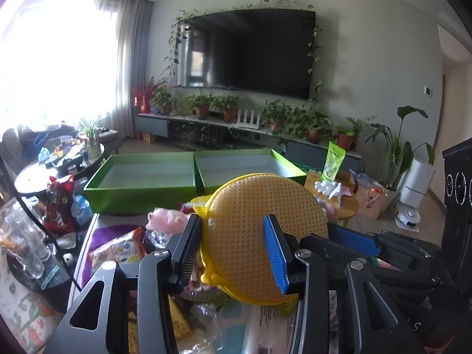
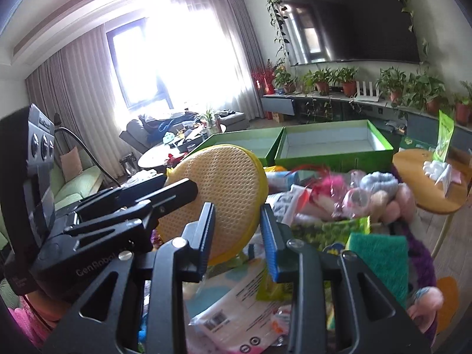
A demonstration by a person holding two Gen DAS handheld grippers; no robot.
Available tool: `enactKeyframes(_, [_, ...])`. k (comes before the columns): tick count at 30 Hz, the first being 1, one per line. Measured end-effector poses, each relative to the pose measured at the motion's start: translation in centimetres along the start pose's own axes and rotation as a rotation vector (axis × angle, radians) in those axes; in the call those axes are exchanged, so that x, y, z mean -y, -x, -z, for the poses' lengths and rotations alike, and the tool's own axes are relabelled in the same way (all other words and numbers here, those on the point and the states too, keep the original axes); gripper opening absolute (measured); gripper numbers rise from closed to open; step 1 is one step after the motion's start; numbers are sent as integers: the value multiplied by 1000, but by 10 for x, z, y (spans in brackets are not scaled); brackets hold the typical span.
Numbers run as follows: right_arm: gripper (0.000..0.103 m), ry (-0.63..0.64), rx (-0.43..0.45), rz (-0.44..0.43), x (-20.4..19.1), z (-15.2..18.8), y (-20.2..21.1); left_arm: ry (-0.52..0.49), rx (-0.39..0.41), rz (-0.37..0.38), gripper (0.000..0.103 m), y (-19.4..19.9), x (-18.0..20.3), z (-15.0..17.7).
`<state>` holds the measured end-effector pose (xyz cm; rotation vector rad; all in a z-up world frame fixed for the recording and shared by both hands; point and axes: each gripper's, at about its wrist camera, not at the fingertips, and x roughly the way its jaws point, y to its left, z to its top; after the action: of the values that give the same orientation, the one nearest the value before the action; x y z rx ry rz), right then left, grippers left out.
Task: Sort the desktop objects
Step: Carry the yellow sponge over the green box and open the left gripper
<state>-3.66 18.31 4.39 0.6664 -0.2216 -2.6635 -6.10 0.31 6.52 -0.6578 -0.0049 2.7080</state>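
Wall-mounted TV [image 1: 249,53], dark screen, vines [image 1: 174,44] trailing round its frame. Long low cabinet [image 1: 206,129] under it, row of potted plants [image 1: 230,107] along the top plus a white router [image 1: 248,117]. Bright window with grey curtains [image 1: 129,67] at the left. Round dark coffee table [image 1: 29,177], cluttered. Sofa [image 2: 73,180] with a pink cushion [image 2: 70,163] in the right view. Tall leafy plant [image 1: 401,144] on the floor beside a white robot-vacuum dock [image 1: 413,188].
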Motion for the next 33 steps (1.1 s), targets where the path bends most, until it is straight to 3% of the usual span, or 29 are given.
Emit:
enactKeyframes(16, [33,52,69,54,16,-51,2,-86,21,26,43,-28,14,-60])
enactKeyframes(23, [33,52,55,60,41,-79,-14,-148,-31,26,43,-58,29,-79])
enactKeyframes(33, [33,85,34,67,65,-101,-40,-152,-49,14,43,-95,32,-96])
